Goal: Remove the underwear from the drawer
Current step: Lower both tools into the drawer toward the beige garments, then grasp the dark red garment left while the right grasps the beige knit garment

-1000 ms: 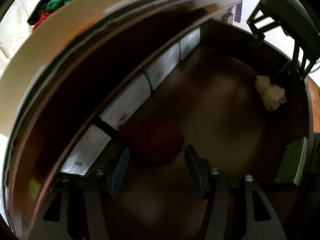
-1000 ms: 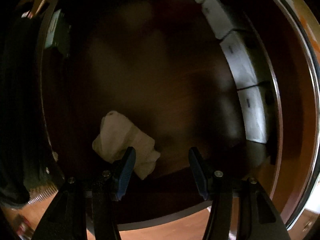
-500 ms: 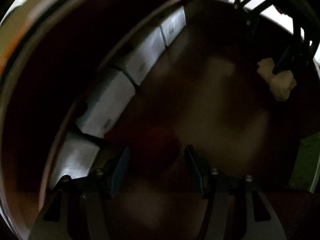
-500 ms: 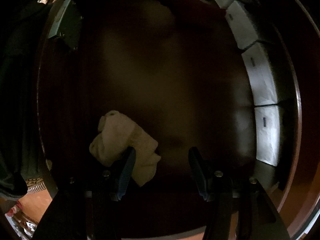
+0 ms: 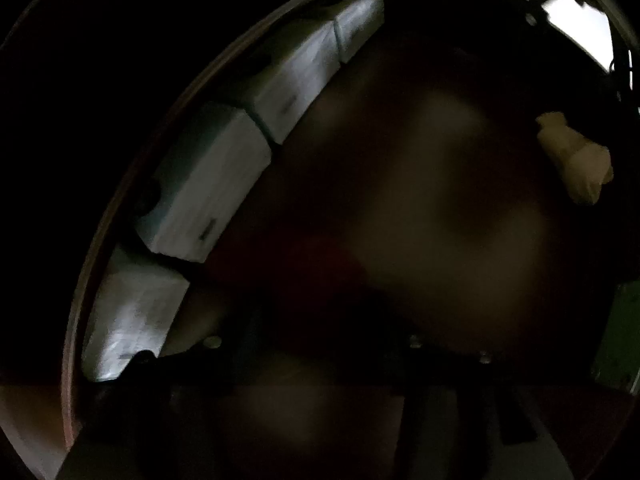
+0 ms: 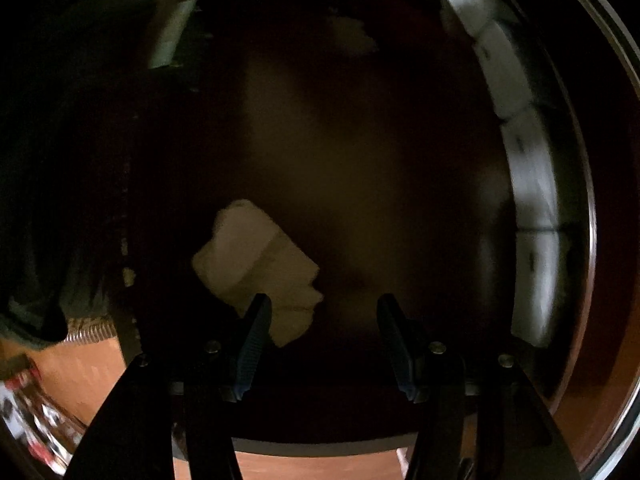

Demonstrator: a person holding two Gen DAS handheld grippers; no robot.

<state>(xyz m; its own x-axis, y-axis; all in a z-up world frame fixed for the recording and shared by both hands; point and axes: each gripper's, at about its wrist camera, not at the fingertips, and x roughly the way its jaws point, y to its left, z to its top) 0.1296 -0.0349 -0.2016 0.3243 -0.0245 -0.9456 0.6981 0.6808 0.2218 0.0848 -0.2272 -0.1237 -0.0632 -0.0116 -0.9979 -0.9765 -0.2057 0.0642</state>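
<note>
A dark red piece of underwear (image 5: 308, 276) lies on the drawer floor, dim and blurred, right in front of my left gripper (image 5: 316, 320). Its jaws are closing with the red cloth between them; the view is too dark to show whether the pads press on it. A crumpled cream piece (image 6: 256, 256) lies on the drawer bottom near the front. My right gripper (image 6: 324, 312) hangs open over it, pointing down, its left finger (image 6: 254, 332) covering the cloth's lower edge. The same cream piece (image 5: 576, 160) shows at the right of the left wrist view.
A row of white boxes (image 5: 208, 184) lines one drawer wall, also seen as white boxes (image 6: 532, 184) at the right. A grey-green box (image 6: 172, 32) stands at the opposite side. The drawer's front rim (image 6: 320, 444) runs below my right fingers, with wooden floor (image 6: 92, 364) beyond.
The left wrist view has sunk deeper into the drawer and gone much darker, closing in on the red cloth. The right gripper has rolled a little; the cream cloth stays by its left finger.
</note>
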